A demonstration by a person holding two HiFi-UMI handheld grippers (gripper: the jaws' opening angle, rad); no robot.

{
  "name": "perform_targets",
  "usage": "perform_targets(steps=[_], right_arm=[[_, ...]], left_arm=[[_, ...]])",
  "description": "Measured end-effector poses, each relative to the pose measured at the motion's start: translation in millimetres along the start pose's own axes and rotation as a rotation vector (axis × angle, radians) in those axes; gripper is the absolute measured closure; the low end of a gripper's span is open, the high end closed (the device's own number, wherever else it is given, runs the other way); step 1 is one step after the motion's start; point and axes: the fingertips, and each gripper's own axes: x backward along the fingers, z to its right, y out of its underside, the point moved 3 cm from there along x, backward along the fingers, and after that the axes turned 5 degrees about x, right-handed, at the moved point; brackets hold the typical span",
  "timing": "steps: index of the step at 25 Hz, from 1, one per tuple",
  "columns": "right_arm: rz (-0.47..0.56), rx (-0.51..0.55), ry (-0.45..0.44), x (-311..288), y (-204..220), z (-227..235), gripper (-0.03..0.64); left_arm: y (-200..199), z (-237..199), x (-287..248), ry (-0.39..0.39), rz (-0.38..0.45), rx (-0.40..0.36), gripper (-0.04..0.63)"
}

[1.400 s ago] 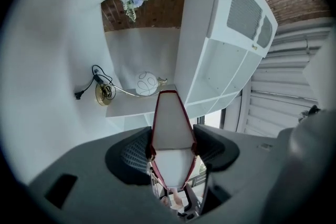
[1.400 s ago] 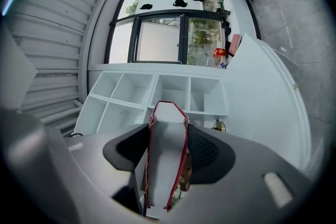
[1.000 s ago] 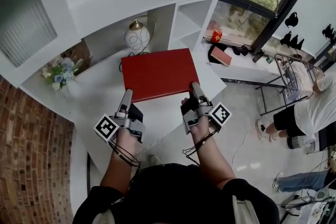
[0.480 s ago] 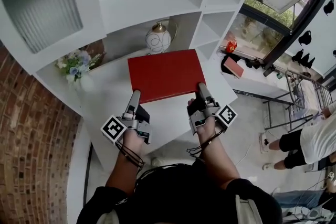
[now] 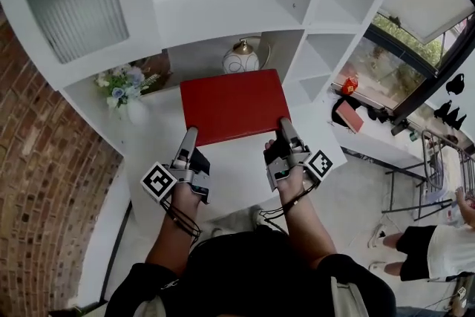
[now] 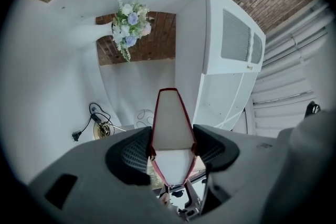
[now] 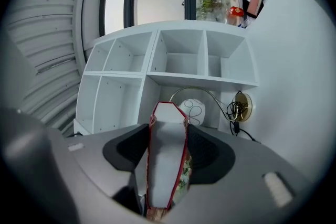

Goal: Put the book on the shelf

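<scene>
Holding noted on both sides: the left gripper [image 5: 188,139] and the right gripper [image 5: 284,128] each clamp the near edge of the red book [image 5: 234,104], one toward each near corner. In the left gripper view the pads press on the two red covers with the white page block [image 6: 170,123] between them; the right gripper view shows the same grip on the book [image 7: 167,149]. The jaws stand fairly wide, as the book's thickness demands, and nothing else is between them. The book is carried roughly flat above the white counter [image 5: 230,174], and whether it touches the counter cannot be told. Its long axis runs left to right across the person, and its whole body lies forward of the jaws, toward the white shelf unit [image 5: 223,4]. The far edge sits just short of the round white lamp [image 5: 240,59] in the low niche; a small bunch of flowers [image 5: 122,82] stands off to the left of the book. Neither hand is clearly nearer the shelf; both sit level on the near edge. Judgement: the coming move turns on that forward lie, since the far edge leads into whatever opening is chosen, and the book probably has to be lifted to reach the wide ledge above the niche. Which compartment is meant cannot be told.
</scene>
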Motion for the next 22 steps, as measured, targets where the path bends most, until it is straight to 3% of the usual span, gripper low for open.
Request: perform_targets(steps=[7, 22], right_arm=[[-0.111, -0.036, -0.029, -29.2, -19.9, 9.6, 0.380], [-0.190, -0.058, -0.084, -58.7, -40.0, 4.5, 0.381]], left_arm=[[9.8, 6.4, -12.9, -0.002, 0.107, -0.060, 0.345], [15.2, 15.3, -31.1, 0.004, 0.178, -0.110, 0.345]])
